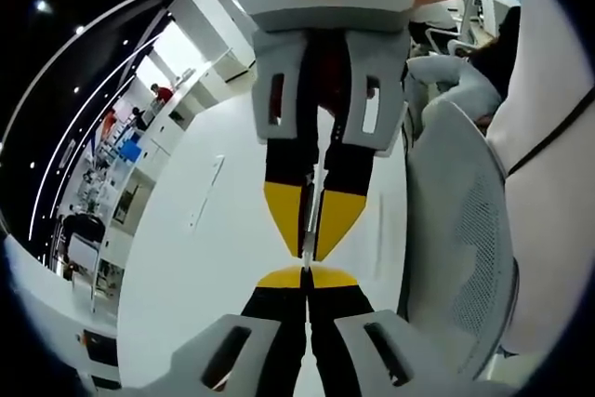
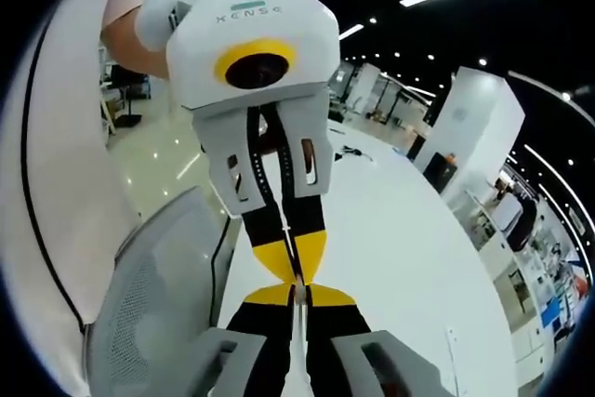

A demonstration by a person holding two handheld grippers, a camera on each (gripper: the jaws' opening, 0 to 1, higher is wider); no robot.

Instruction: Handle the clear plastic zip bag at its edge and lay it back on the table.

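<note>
With both our left gripper [image 1: 307, 276] and right gripper [image 2: 297, 287] clamped tip to tip on the edge of the clear plastic zip bag [image 1: 311, 206], held above the white table [image 1: 232, 258], uneven release could drop it crumpled.

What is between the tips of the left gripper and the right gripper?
Almost no gap: the left gripper and right gripper meet tip to tip. In both views a thin pale strip, apparently the clear zip bag edge, runs between their shut jaws.
</note>
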